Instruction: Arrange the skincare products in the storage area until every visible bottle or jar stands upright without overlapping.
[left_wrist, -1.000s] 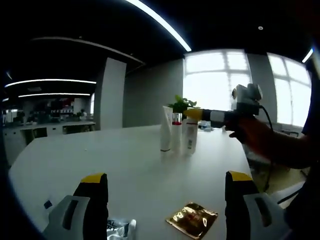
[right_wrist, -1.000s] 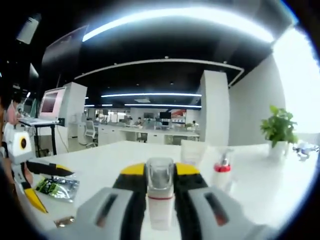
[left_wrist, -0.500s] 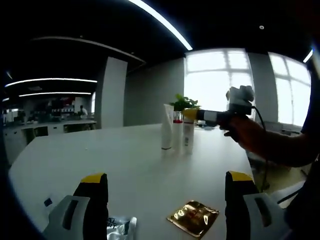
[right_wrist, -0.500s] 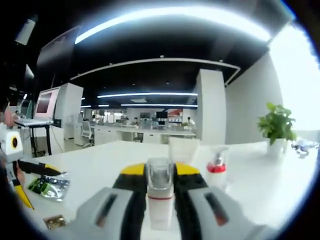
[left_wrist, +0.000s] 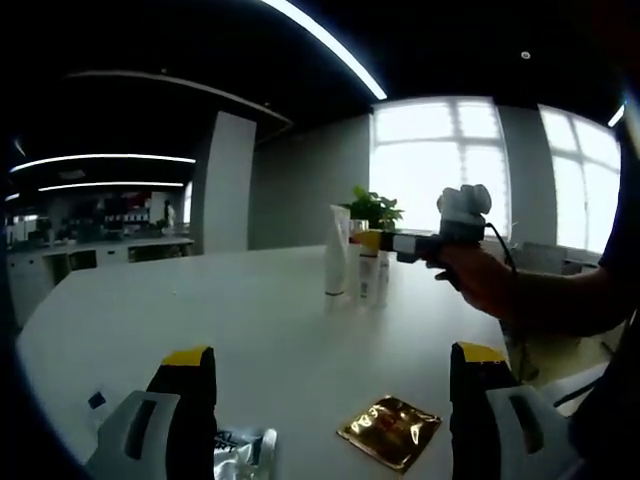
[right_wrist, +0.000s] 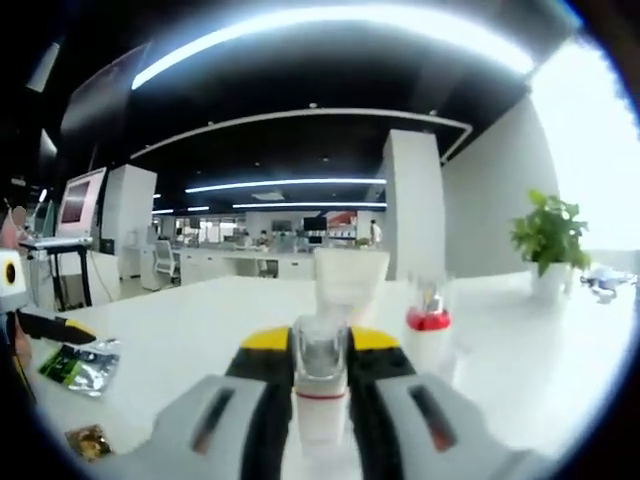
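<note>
Since the earlier frames we have carried the clear-capped bottle (right_wrist: 320, 400) closer to the group: in the right gripper view the white tube (right_wrist: 350, 290) and the red-collared pump bottle (right_wrist: 428, 335) now loom larger. Nearest us, the right gripper (right_wrist: 320, 385) is clamped on that bottle, held upright between its jaws. Our left gripper (left_wrist: 335, 390) hangs low over the white table (left_wrist: 240, 320) with jaws spread and nothing between them, above a gold sachet (left_wrist: 390, 432) and a silver packet (left_wrist: 245, 452). Farther off, the tube and bottles (left_wrist: 362, 262) stand together near a potted plant (left_wrist: 372, 208). Our worry is crowding: set down too close, the bottle could knock over the tall tube or the pump bottle.
</note>
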